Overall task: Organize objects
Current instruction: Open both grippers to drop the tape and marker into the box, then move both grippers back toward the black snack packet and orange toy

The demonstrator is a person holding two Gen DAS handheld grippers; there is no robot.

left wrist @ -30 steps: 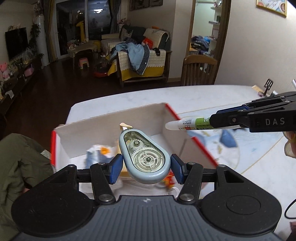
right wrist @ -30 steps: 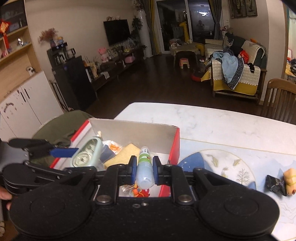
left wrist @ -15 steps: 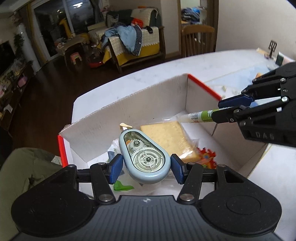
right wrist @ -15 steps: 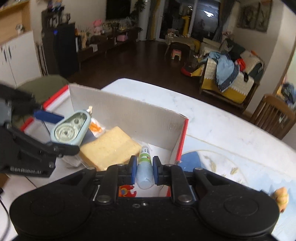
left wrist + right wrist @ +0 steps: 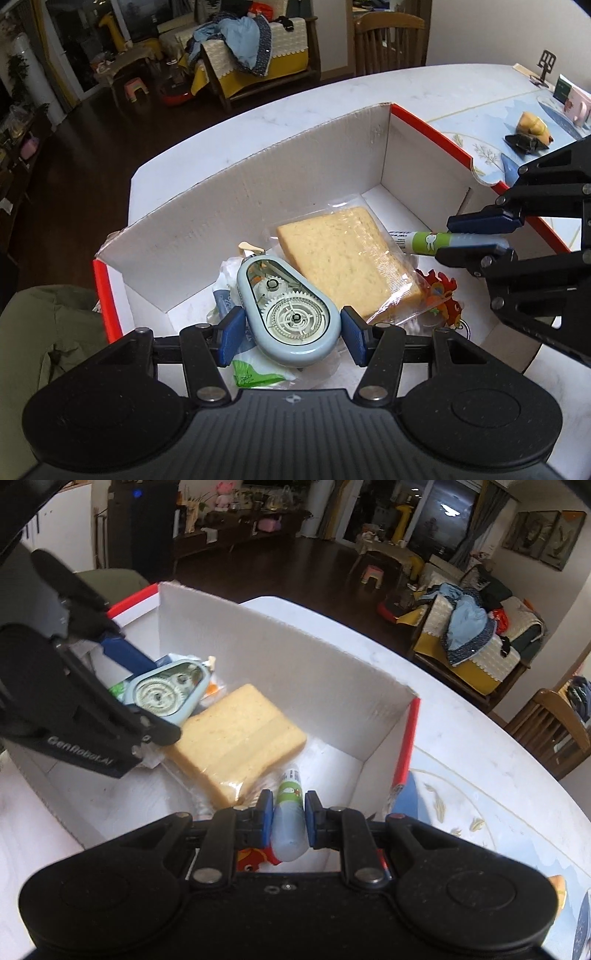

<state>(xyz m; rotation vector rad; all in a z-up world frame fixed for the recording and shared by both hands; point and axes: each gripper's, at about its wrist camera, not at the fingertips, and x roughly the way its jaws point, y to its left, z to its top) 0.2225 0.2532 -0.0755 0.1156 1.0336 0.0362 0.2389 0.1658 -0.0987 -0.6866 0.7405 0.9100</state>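
Left gripper [image 5: 291,334]: jaws part-way apart and clamped on the wide end of the correction-tape dispenser [image 5: 286,310], one blue pad on each flank; it hangs over the left half of the box [image 5: 258,177].

Correction-tape dispenser: a pale blue teardrop shell with a clear window over white gears. Likely light, rigid and smooth-sided, so it could twist between the pads. The broad flanks now held look like the safest hold; the narrow nose with its tape tip, pointing ahead of the jaws, looks the most breakable part.

Below the left jaws: crumpled white and green packets [image 5: 258,373] on the box floor, soft and of little weight by the look.

Wrapped bread slice [image 5: 347,258]: lies flat on the box floor between the two grippers, ahead and right of the left jaws. Soft and crushable, in slick film; anything dropped on it may dent it.

Small tube [image 5: 290,812]: white with a green printed band, cap pointing ahead of the right jaws, its tip low above the box floor just beside the bread. Probably light, slightly squeezable and slippery; mid-body is a sensible hold.

Right gripper [image 5: 289,821]: jaws drawn in close and pinching the tube across its body, over the right end of the box.

Cartoon sticker packet [image 5: 439,295]: below the right jaws, thin and flimsy.
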